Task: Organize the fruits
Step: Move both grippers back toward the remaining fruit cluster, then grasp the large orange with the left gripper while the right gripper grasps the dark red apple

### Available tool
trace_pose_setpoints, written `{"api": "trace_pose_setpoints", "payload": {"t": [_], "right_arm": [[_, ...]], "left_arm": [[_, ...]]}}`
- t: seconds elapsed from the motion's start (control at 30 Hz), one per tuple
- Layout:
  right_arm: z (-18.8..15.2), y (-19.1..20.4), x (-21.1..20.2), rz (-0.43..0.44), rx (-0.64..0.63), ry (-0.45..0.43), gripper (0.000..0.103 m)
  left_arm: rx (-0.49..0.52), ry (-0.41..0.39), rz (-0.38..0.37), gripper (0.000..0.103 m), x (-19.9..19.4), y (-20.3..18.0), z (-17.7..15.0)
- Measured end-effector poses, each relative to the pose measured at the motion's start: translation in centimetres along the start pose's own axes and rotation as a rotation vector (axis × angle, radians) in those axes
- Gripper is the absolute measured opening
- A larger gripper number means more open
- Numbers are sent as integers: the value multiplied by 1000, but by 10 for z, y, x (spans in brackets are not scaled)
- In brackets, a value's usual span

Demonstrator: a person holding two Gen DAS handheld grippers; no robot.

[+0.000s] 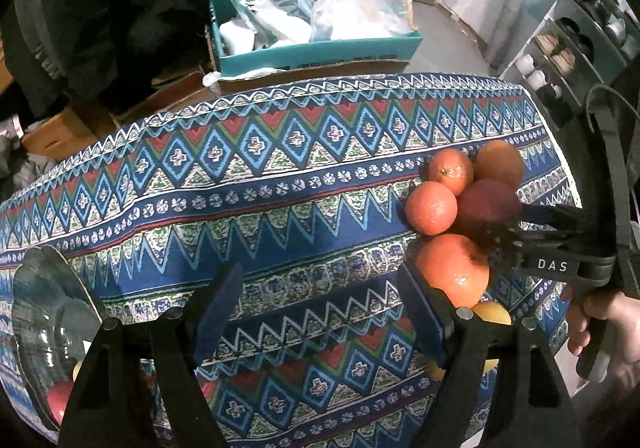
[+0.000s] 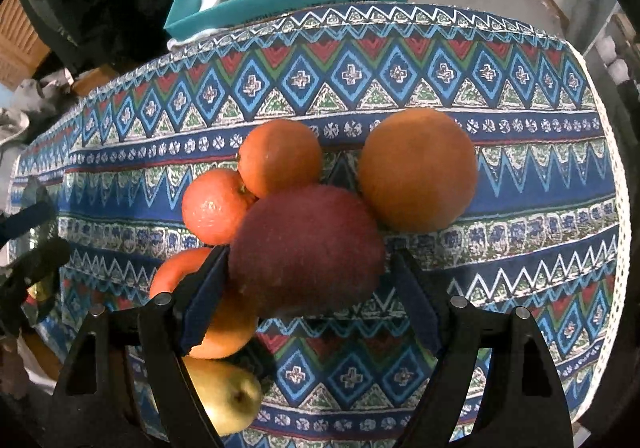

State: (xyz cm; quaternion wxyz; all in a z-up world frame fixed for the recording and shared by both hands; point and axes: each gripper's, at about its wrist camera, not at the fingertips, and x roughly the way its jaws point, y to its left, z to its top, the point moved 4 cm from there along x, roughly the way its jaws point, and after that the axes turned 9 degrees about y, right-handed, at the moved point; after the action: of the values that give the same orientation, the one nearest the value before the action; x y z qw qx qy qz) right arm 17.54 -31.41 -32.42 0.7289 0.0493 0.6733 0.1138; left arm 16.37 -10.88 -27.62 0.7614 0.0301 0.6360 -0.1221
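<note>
A cluster of fruit lies on the patterned tablecloth [image 2: 520, 184]. A dark red apple [image 2: 308, 248] sits in its middle, with two small oranges [image 2: 280, 156] [image 2: 218, 206] behind it and a large orange [image 2: 418, 168] to the right. Another orange [image 2: 224, 328] and a yellow pear [image 2: 228, 396] lie near the front. My right gripper [image 2: 308, 256] is open and straddles the apple; a gap shows at the right pad. In the left wrist view it [image 1: 508, 224] reaches over the apple [image 1: 486, 204]. My left gripper [image 1: 320, 276] is open above bare cloth.
A glass bowl [image 1: 52, 280] at the left holds a red fruit [image 1: 58, 400]. Beyond the table's far edge stands a teal box [image 1: 316, 52] stuffed with white bags. A shelf of shoes [image 1: 560, 48] is at the right. A hand [image 1: 600, 328] holds the right gripper.
</note>
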Motion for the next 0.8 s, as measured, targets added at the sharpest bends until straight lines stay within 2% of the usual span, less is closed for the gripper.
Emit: {"api": "trace_pose_setpoints", "payload": {"t": [0.03,0.23,0.47,0.63,0.8], "right_arm": [[1,0,1,12,3,1,78],[-1,0,1,10,-4,-18,77],[-18,-12,-24,-7,-6,-63,77],[-26,-23,-40,-27,12,-87,77],[-31,-36,-50,-22,48,-100,77]], "left_arm": [[0,2,-5,81,1,-2,0],[8,9,-40,81,2,-15,0],[42,16,-66,81,4,-39,-3],[27,55,-129,85,10,-54,-4],[46,58,-112,85,15,-68,-3]]}}
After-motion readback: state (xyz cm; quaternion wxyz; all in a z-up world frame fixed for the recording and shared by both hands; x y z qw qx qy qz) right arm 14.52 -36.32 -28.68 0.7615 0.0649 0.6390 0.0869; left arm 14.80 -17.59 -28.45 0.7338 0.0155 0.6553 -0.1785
